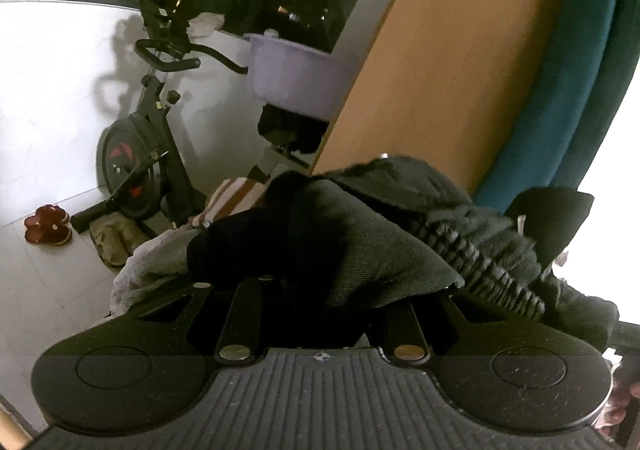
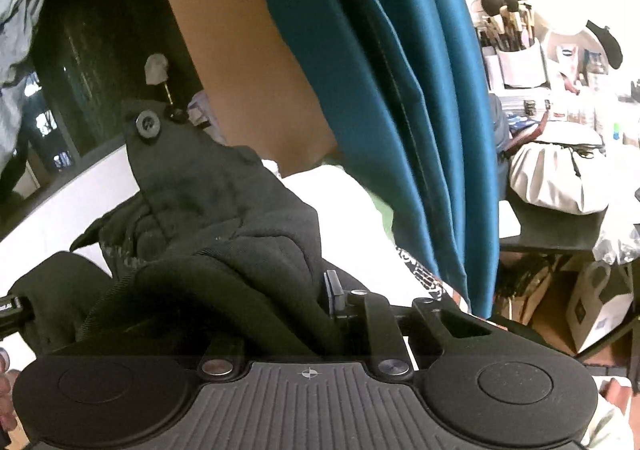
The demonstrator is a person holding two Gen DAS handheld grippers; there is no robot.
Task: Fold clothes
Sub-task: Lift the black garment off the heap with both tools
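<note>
Dark grey-green twill trousers with gathered elastic waistband (image 1: 384, 242), soft, limp, light: pinched by left gripper (image 1: 320, 290) and right gripper (image 2: 280, 314), below teal curtain (image 2: 400, 89). Best held at waistband.

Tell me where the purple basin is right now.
In the left wrist view, the purple basin sits upper centre, on the exercise bike, against the edge of the orange panel.
</note>
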